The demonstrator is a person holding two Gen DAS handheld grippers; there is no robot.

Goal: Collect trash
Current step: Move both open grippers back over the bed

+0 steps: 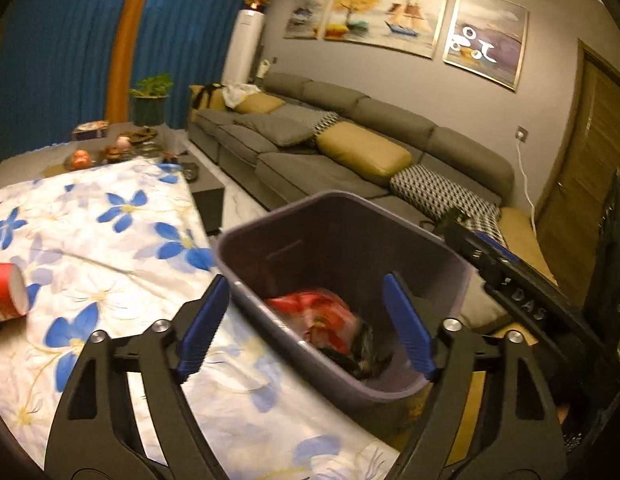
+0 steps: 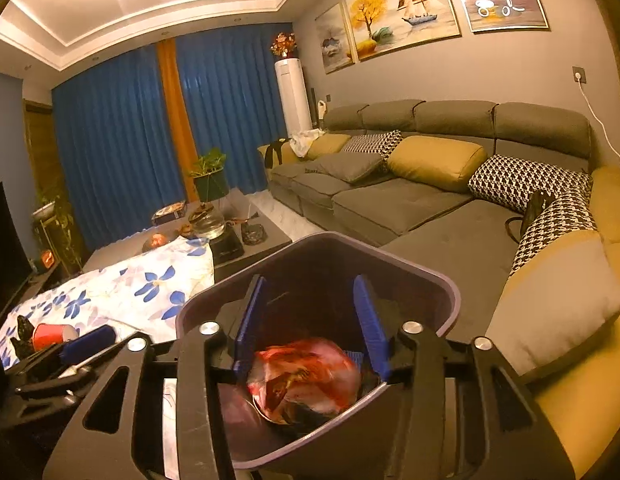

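A dark purple trash bin point(image 1: 270, 236) stands off the table's right edge; it also shows in the right wrist view point(image 2: 442, 280). A crumpled red wrapper point(image 1: 322, 312) lies inside it, blurred in the right wrist view point(image 2: 306, 376). My left gripper point(image 1: 306, 320) is open and empty, its blue pads straddling the bin's near rim. My right gripper point(image 2: 310, 320) is open over the bin, the wrapper loose just below its pads. A red paper cup point(image 1: 6, 292) lies on its side on the floral tablecloth point(image 1: 110, 240), left of my left gripper; it also shows in the right wrist view point(image 2: 52, 336).
A grey sectional sofa point(image 1: 350, 140) with yellow and patterned cushions lies to the right. The far table end holds a plant pot point(image 1: 150, 108), dishes and ornaments. My right gripper's body point(image 1: 510, 276) crosses the right of the left wrist view. A wooden door point(image 1: 590, 160) stands at right.
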